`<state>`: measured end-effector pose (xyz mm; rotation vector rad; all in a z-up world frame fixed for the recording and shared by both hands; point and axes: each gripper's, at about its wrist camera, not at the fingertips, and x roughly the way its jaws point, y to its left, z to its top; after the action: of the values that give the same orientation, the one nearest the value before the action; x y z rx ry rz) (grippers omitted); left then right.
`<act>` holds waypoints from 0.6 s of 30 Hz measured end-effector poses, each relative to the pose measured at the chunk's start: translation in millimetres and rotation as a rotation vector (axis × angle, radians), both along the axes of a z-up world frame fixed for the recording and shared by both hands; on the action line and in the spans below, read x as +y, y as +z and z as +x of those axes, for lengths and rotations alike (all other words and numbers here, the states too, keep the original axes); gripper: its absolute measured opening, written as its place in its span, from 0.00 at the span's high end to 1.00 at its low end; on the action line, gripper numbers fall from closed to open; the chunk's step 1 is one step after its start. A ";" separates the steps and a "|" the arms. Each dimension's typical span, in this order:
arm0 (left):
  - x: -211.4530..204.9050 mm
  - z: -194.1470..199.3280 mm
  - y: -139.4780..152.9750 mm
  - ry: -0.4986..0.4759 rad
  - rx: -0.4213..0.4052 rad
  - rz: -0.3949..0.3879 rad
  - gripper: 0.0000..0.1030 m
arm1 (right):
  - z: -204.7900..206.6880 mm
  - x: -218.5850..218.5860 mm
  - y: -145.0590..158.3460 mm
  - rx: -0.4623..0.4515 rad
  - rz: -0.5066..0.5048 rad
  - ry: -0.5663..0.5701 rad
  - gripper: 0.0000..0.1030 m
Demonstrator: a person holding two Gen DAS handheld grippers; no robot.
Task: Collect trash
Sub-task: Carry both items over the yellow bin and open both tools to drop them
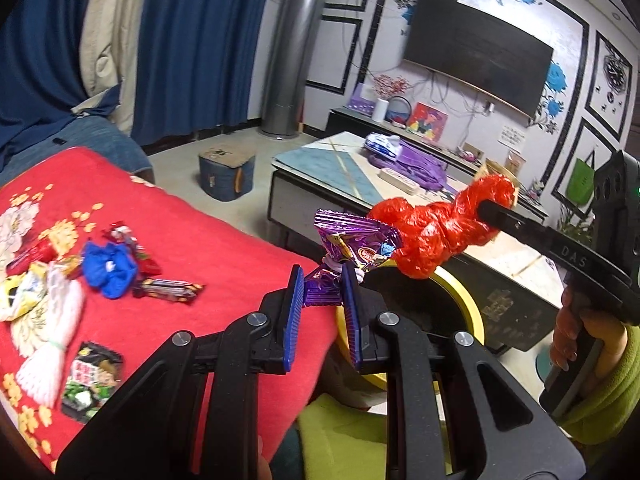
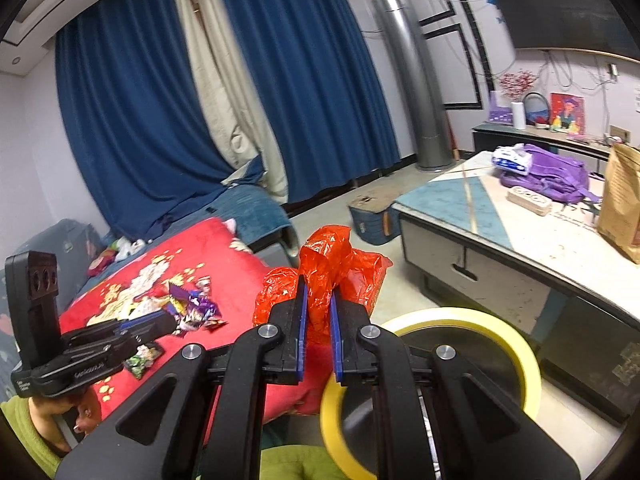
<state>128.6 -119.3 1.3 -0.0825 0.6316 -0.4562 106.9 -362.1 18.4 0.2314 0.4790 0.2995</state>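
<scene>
Red blanket point(image 1: 224, 248), strewn with wrappers point(image 1: 168, 290); yellow-rimmed bin point(image 2: 516, 344) beside it. Right tongs point(image 2: 319, 308) clamped on a crumpled red bag point(image 2: 324, 276) above the bin; left tongs point(image 1: 322, 284) pinching a purple wrapper point(image 1: 352, 240) at the blanket's edge.

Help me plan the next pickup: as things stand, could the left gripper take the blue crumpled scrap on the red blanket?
Probably not yet. The left gripper is shut on a purple snack wrapper, so its jaws are occupied. The blue crumpled scrap lies uncovered on the red blanket, so the way looks free once the wrapper is dropped.
</scene>
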 end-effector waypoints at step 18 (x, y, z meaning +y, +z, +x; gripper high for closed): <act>-58.4 4.2 -27.2 -0.140 0.042 0.049 0.87 | 1.3 -47.9 -20.3 0.046 -0.010 -0.151 0.91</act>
<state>132.7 -177.6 -25.9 -0.0008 0.6923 -0.5752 108.3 -410.0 -1.9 0.2639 0.5052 0.1447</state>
